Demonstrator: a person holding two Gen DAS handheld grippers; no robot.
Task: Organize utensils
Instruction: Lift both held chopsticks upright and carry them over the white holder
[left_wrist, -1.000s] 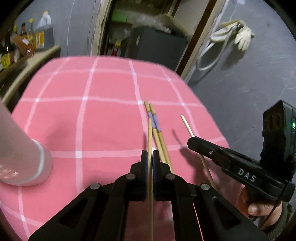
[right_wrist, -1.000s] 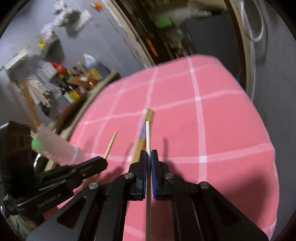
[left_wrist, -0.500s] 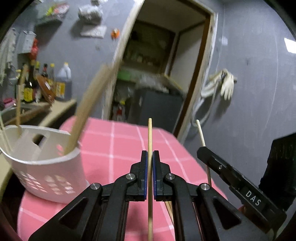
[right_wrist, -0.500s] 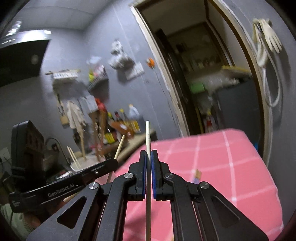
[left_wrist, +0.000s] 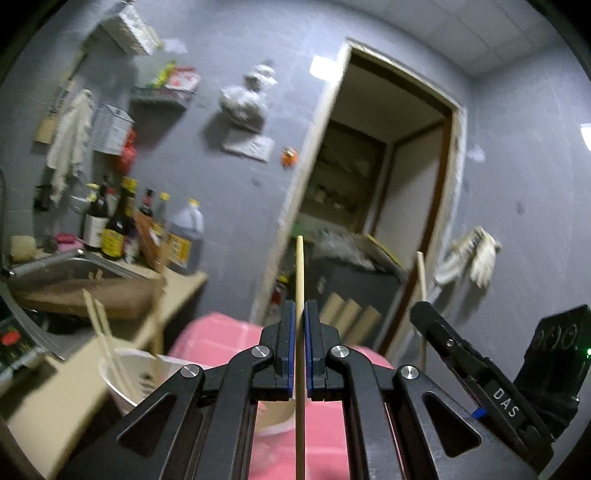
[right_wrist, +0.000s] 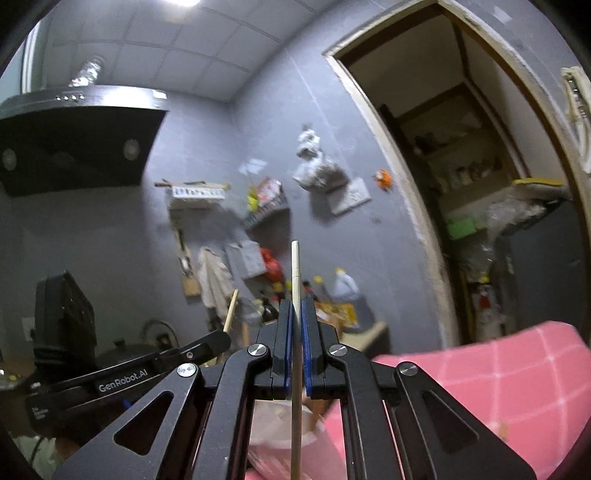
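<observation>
Left chopstick (left_wrist: 300, 273) is pinched in the fully closed left gripper (left_wrist: 300, 321), above the white basket (left_wrist: 122, 384). Right chopstick (right_wrist: 295, 273), same in right gripper (right_wrist: 294, 317). Risk: thin sticks pivot between the pads, miss the basket, hit the pink table (right_wrist: 517, 373).

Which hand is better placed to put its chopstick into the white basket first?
Probably left. The left gripper, shut on its chopstick, has the white basket just below-left. The right gripper sits on its far side.
</observation>
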